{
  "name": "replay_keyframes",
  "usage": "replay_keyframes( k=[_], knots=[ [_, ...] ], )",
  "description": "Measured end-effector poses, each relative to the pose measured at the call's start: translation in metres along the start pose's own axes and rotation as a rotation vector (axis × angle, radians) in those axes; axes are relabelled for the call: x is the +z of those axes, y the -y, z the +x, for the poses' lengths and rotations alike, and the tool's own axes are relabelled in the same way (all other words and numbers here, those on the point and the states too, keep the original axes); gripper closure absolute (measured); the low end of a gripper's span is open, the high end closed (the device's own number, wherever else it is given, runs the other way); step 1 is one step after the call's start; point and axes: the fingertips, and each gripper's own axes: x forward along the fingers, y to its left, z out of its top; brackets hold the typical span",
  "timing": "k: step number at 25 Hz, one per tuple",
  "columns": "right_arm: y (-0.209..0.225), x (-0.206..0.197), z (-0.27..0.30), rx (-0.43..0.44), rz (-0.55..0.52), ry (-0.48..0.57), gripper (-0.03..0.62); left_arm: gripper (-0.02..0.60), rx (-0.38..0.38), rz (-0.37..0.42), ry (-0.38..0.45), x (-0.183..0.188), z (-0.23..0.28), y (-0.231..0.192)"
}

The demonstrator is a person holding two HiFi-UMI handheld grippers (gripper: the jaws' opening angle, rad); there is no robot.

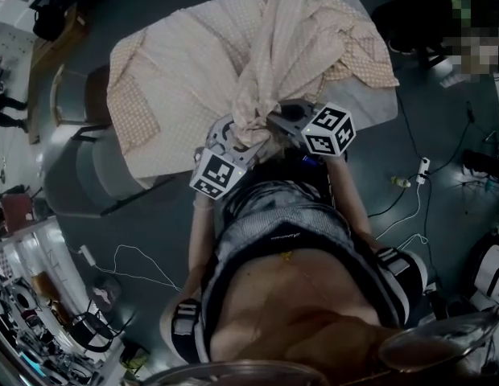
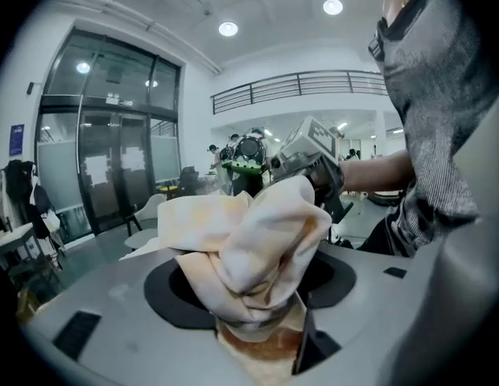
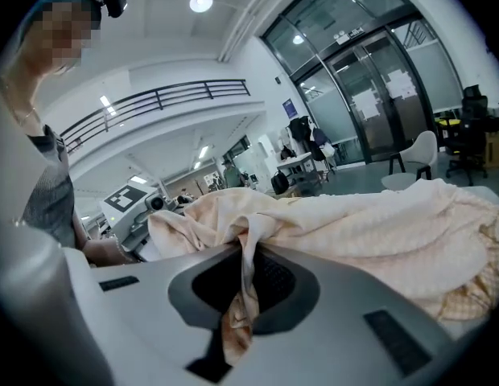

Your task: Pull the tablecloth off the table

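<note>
Tablecloth (image 1: 193, 71), beige with a fine check, lies partly on the table (image 1: 377, 103). Its left part is spread flat over the top. Its right part is rucked up and drawn into a rope-like bunch that runs to the near edge, where both grippers meet it. A bare strip of table shows at the near right corner. The left gripper (image 2: 257, 336) has its jaws apart, with a thick wad of cloth lying between them and spilling over its front. The right gripper (image 3: 237, 316) is clamped on a thin fold of the cloth, which hangs down through its jaws. Both grippers sit close together at the table edge, just in front of the person's torso (image 1: 290, 240).
</note>
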Motion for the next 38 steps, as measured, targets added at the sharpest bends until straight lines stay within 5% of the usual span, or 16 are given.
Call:
replay_keyframes(
  k=[5, 11, 28, 38],
  knots=[
    [-0.025, -0.001, 0.005, 0.04, 0.003, 0.01, 0.522, 0.311, 0.008, 0.114, -0.123, -0.021, 0.012, 0.005],
    [-0.041, -0.005, 0.001, 0.05, 0.012, 0.024, 0.522, 0.316, 0.017, 0.177, -0.092, -0.019, 0.013, 0.015],
    [-0.063, -0.018, -0.018, -0.002, -0.038, -0.001, 0.522, 0.433, -0.111, -0.008, 0.049, -0.003, 0.011, 0.044],
    [-0.07, -0.019, -0.032, -0.002, -0.074, 0.004, 0.522, 0.434, -0.06, -0.11, 0.086, 0.006, 0.009, 0.056]
  ],
)
